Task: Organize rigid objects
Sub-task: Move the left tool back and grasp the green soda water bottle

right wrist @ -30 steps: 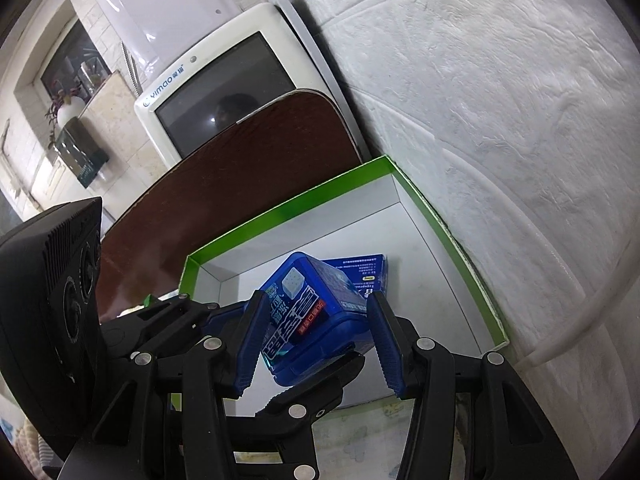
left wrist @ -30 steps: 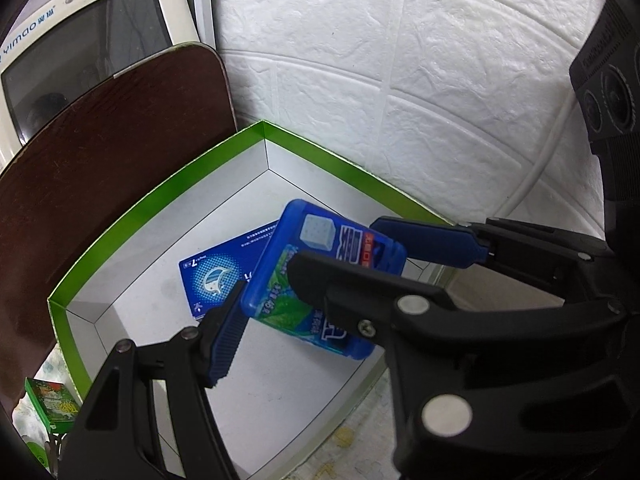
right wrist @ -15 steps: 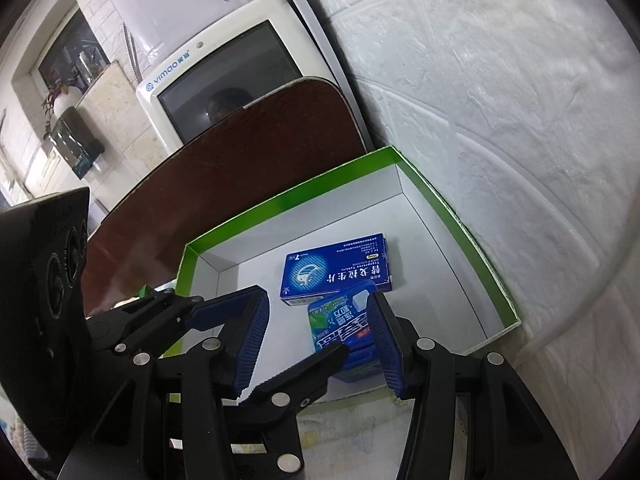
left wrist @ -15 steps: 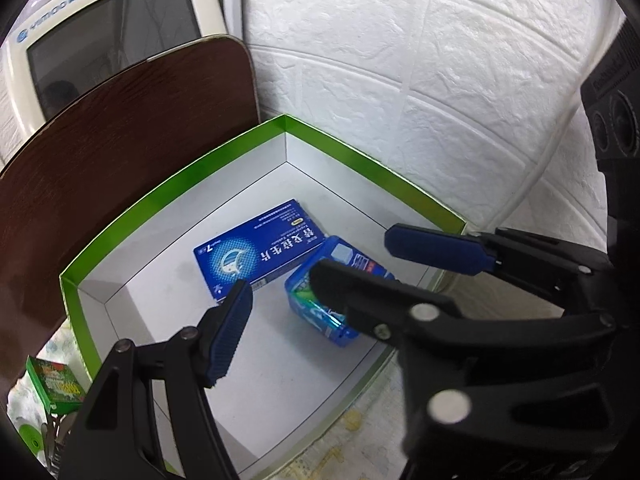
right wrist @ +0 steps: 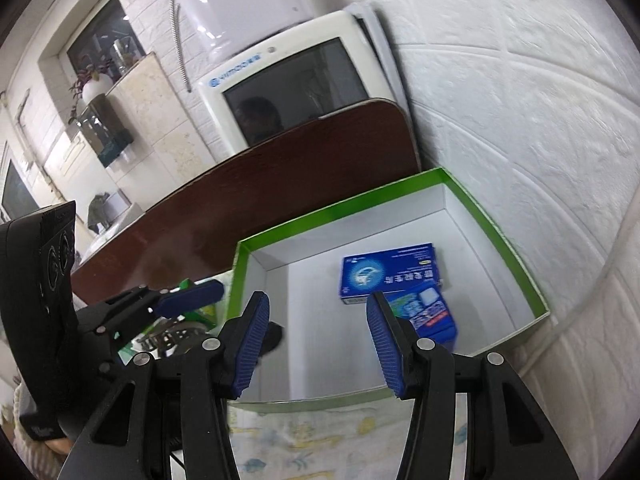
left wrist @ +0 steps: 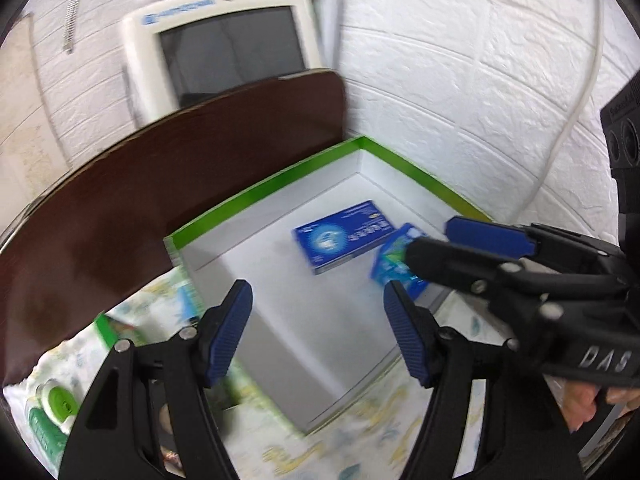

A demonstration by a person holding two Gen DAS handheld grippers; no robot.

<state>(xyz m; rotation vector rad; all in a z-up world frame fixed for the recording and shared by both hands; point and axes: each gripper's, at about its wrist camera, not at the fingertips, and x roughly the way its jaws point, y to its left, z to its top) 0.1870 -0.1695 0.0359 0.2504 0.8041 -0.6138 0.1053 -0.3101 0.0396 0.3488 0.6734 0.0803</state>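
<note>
A white box with a green rim (left wrist: 256,192) (right wrist: 360,200) stands against the white wall. Inside lie a flat blue carton (left wrist: 344,240) (right wrist: 390,272) and a small blue container with a green label (left wrist: 394,262) (right wrist: 428,312), side by side near the wall. My left gripper (left wrist: 318,336) is open and empty, above the box's near edge. My right gripper (right wrist: 316,344) is open and empty, held back from the box; its blue finger (left wrist: 488,236) crosses the left wrist view over the container.
A dark brown board (left wrist: 160,184) (right wrist: 260,184) leans behind the box, with a white monitor (left wrist: 224,52) (right wrist: 296,80) behind it. A patterned cloth (left wrist: 360,440) covers the table. Green packets (left wrist: 108,328) and a green-lidded item (left wrist: 56,400) lie left of the box.
The right gripper let go of the small blue container, which now lies in the box beside the carton. Both grippers have drawn back and up from the box.
</note>
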